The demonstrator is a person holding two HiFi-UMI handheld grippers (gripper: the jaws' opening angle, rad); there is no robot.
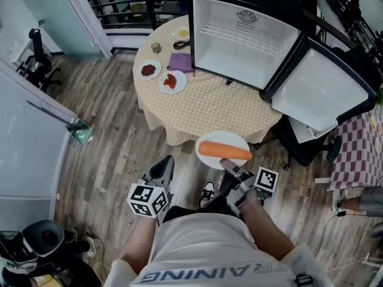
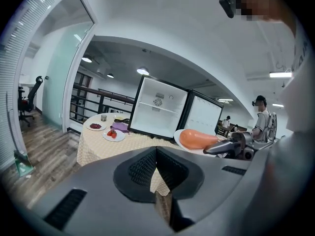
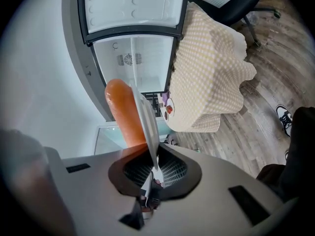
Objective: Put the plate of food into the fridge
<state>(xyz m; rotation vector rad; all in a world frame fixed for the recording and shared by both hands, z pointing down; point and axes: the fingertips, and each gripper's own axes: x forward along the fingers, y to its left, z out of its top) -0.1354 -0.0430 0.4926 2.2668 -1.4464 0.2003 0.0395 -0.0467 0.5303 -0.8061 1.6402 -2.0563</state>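
A white plate point(image 1: 212, 141) carries a long orange piece of food point(image 1: 224, 151). My right gripper point(image 1: 230, 165) is shut on the plate's near rim and holds it just off the near edge of the round table point(image 1: 203, 109). In the right gripper view the plate point(image 3: 147, 122) stands edge-on between the jaws, with the food point(image 3: 125, 112) to its left. A small fridge point(image 1: 245, 40) stands on the table, its door point(image 1: 323, 91) swung wide to the right and its inside bare. My left gripper point(image 1: 164, 166) hangs shut and empty to the plate's left.
Two small plates of red food point(image 1: 148, 70) point(image 1: 172, 81), a purple cloth point(image 1: 179, 61) and a cup point(image 1: 156, 47) sit on the table's far left. An office chair point(image 1: 305, 145) stands below the fridge door. A glass partition point(image 1: 36, 100) runs along the left. A person point(image 2: 263, 119) stands at the right.
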